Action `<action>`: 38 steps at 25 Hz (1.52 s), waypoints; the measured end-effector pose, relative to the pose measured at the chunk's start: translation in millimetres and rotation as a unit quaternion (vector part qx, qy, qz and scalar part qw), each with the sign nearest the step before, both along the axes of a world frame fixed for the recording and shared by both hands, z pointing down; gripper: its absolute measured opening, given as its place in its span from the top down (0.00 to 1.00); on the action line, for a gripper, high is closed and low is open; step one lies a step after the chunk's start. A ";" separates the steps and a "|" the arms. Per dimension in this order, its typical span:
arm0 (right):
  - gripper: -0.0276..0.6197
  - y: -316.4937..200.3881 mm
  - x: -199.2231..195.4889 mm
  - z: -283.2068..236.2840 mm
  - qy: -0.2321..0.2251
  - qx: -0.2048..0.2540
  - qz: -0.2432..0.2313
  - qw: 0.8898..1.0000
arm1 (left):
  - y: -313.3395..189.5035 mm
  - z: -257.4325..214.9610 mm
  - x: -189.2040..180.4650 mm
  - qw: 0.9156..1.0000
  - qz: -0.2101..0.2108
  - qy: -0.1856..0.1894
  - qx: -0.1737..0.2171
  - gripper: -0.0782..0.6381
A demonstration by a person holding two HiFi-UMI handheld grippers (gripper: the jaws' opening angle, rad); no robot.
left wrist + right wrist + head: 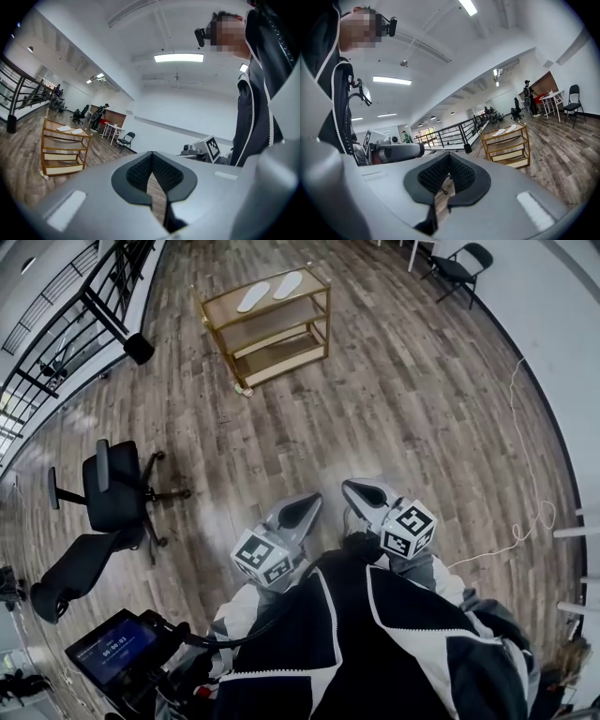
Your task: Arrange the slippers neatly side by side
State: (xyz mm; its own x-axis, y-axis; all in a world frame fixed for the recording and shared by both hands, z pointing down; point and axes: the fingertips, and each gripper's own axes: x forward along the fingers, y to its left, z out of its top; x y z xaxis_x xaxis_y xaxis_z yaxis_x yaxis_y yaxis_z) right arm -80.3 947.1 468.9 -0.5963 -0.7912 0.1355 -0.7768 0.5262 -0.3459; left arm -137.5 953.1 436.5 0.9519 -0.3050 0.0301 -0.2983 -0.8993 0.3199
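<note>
Two white slippers lie apart on the top shelf of a gold rack (318, 285) far ahead: the left slipper (253, 297) and the right slipper (289, 284). They also show small as the left slipper (63, 128) and right slipper (76, 131) in the left gripper view, and as a pale pair (505, 130) in the right gripper view. My left gripper (307, 507) and right gripper (356, 489) are held close to my body, both shut and empty, well short of the rack.
A black office chair (114, 488) stands on the wood floor to the left. A railing (56, 343) runs along the far left. A folding chair (459, 270) sits at the back right, and a white cable (525, 512) trails on the floor to the right. A small screen (111, 648) is at lower left.
</note>
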 end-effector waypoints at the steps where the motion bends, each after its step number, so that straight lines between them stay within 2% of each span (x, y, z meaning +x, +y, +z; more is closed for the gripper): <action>1: 0.95 -9.2 8.8 -2.3 -0.002 0.003 -0.003 1.000 | -9.1 -1.2 8.7 1.000 -0.002 -0.002 0.000 0.87; 6: 0.95 -74.0 82.4 -3.0 -0.012 0.013 -0.022 1.000 | -70.9 -4.5 85.5 1.000 -0.017 -0.012 0.012 0.87; 8: 0.95 -87.9 100.2 -10.1 -0.006 0.018 -0.029 0.999 | -81.7 -11.5 106.1 0.999 -0.019 -0.012 0.023 0.87; 19: 0.95 -120.9 129.1 -37.0 0.011 0.030 -0.060 0.998 | -119.9 -37.3 140.4 0.998 -0.044 0.008 0.031 0.87; 25: 0.95 -163.9 153.8 -13.8 0.006 0.025 -0.084 0.996 | -157.6 -9.4 165.3 0.998 -0.067 -0.002 0.022 0.87; 28: 0.95 -176.1 153.9 -10.1 0.010 0.026 -0.096 0.995 | -171.0 -3.0 166.0 0.997 -0.081 -0.002 0.016 0.87; 33: 0.95 -201.3 151.1 -10.0 0.017 0.028 -0.104 0.994 | -195.4 -0.3 168.6 0.997 -0.078 -0.003 0.010 0.87; 38: 0.95 -242.4 158.1 -7.4 0.020 0.027 -0.092 0.995 | -244.7 1.2 173.3 0.998 -0.067 -0.002 0.010 0.87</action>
State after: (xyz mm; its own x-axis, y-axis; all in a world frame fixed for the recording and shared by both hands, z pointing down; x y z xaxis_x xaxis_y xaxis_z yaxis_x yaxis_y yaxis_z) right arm 77.8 704.7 461.5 -0.7272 -0.6753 0.1229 -0.6778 0.6782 -0.2839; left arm 35.7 708.4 437.6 0.9024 -0.4300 0.0266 -0.4175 -0.8574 0.3010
